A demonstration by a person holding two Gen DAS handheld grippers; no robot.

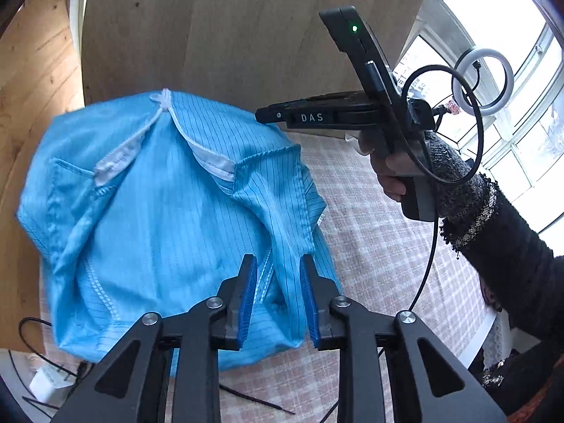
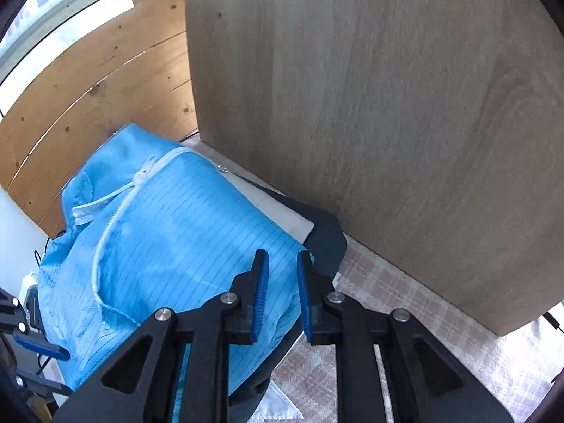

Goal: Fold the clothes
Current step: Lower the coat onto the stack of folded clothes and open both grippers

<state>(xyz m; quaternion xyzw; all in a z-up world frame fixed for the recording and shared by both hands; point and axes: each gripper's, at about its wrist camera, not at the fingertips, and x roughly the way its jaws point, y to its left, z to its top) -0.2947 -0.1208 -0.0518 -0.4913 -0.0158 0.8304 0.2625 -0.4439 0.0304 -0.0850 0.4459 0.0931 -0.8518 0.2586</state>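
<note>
Hovering over the blue striped garment [image 1: 158,218] on the checked tablecloth [image 1: 380,232], left gripper [image 1: 275,299] and right gripper [image 2: 282,292] both parted, grasping nothing.

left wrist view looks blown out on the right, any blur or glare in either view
Left wrist view: the windows are overexposed to white, the ring light stands against that glare, and the blue garment is motion-smeared along its left edge. Right wrist view: even, soft light, slight blur on the wooden panel. Both views bend straight lines strongly near the edges.
</note>
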